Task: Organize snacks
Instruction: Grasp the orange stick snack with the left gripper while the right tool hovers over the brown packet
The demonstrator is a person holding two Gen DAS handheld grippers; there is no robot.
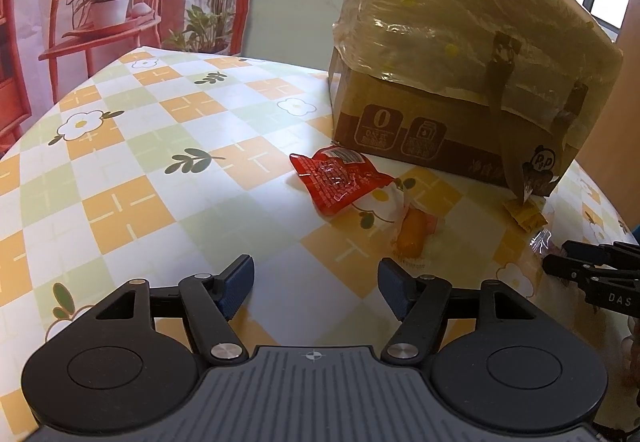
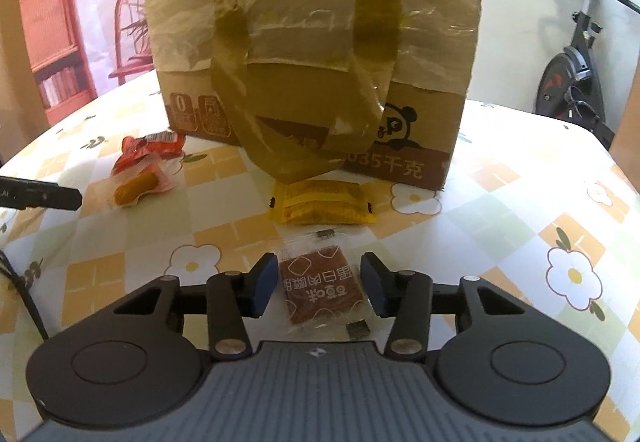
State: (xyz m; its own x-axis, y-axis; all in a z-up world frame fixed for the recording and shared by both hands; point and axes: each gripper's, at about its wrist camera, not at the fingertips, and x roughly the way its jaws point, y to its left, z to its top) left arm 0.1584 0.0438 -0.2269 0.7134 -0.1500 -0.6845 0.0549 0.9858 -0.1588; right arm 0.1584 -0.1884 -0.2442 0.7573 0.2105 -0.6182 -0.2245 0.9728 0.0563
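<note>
A taped cardboard box (image 1: 452,129) (image 2: 320,41) stands on the checked table. In front of it lie a red snack packet (image 1: 336,179) (image 2: 150,147), a clear-wrapped orange sausage (image 1: 412,236) (image 2: 134,187), and a yellow packet (image 2: 322,207) (image 1: 526,215). My left gripper (image 1: 316,284) is open and empty, just short of the sausage. My right gripper (image 2: 319,284) is open, its jaws on either side of a brown square snack packet (image 2: 322,290) lying flat on the table. The right gripper's black tips also show in the left wrist view (image 1: 568,260).
The table (image 1: 160,161) has a flowered checked cloth and a rounded edge. A red plant stand (image 1: 104,29) is behind at left. An exercise bike (image 2: 576,73) stands beyond the table at right. The left gripper's finger (image 2: 44,195) reaches in at the right wrist view's left edge.
</note>
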